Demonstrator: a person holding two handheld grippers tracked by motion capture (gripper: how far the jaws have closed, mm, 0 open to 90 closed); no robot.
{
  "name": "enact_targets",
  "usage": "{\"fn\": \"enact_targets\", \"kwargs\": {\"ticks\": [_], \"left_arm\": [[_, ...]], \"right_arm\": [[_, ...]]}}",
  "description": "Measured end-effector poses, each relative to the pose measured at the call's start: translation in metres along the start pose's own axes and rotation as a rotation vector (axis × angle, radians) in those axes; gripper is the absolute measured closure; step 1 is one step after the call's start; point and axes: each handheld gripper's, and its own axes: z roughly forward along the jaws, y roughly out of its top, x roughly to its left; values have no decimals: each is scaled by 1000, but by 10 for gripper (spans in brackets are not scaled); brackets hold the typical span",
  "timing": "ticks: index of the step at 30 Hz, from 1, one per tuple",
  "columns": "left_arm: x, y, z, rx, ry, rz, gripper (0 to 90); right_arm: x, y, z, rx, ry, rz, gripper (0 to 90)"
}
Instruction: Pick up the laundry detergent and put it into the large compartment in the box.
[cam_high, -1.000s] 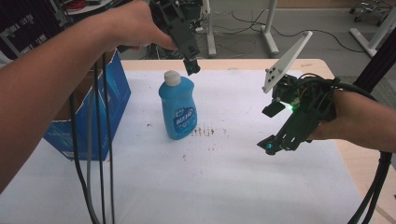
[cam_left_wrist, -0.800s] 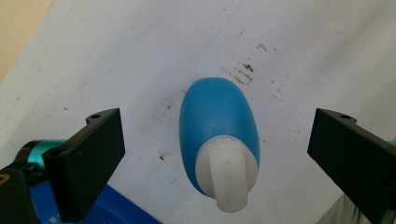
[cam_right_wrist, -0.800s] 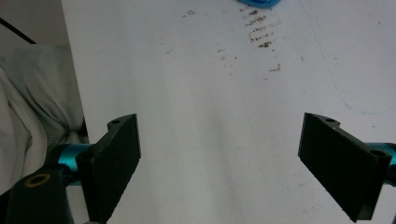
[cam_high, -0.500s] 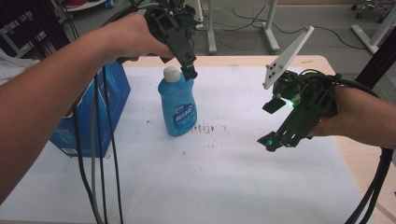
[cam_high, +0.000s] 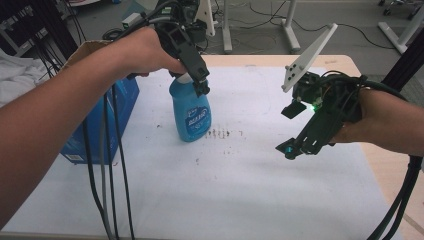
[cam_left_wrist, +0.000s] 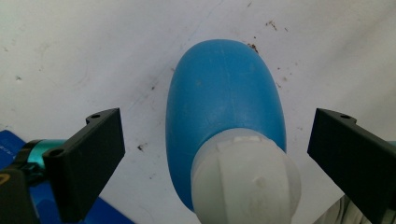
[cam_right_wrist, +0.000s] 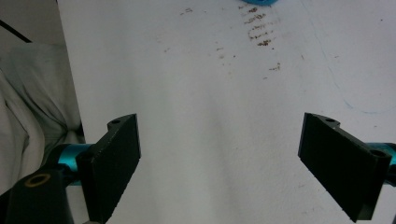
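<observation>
Table (cam_high: 280, 200): wooden top, light edge exposed along the far and right sides, otherwise covered by a white sheet (cam_high: 250, 165). A blue bottle (cam_high: 191, 112) with a whitish cap stands upright on the sheet. A blue box (cam_high: 102, 120) stands left of the bottle, near it, at the table's left edge. Brown specks (cam_high: 220, 133) mark the sheet just right of the bottle's base. A few isolated specks lie nearer the person than the bottle.

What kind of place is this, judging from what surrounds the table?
Probably a lab or workshop for recording handling tasks. Cables trail across the grey floor between metal stand legs, and the stained white table holds just a blue bottle beside a blue box.
</observation>
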Motion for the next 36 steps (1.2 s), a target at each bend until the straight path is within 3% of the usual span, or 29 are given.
{"fn": "enact_targets", "kwargs": {"ticks": [8, 21, 36], "left_arm": [[1, -1, 10, 14, 2, -5, 39], [0, -1, 16, 16, 9, -1, 120], [0, -3, 15, 19, 18, 0, 279]], "right_arm": [[0, -1, 0, -2, 2, 1, 122], [0, -1, -1, -4, 2, 2, 121], [0, 0, 1, -2, 6, -2, 122]]}}
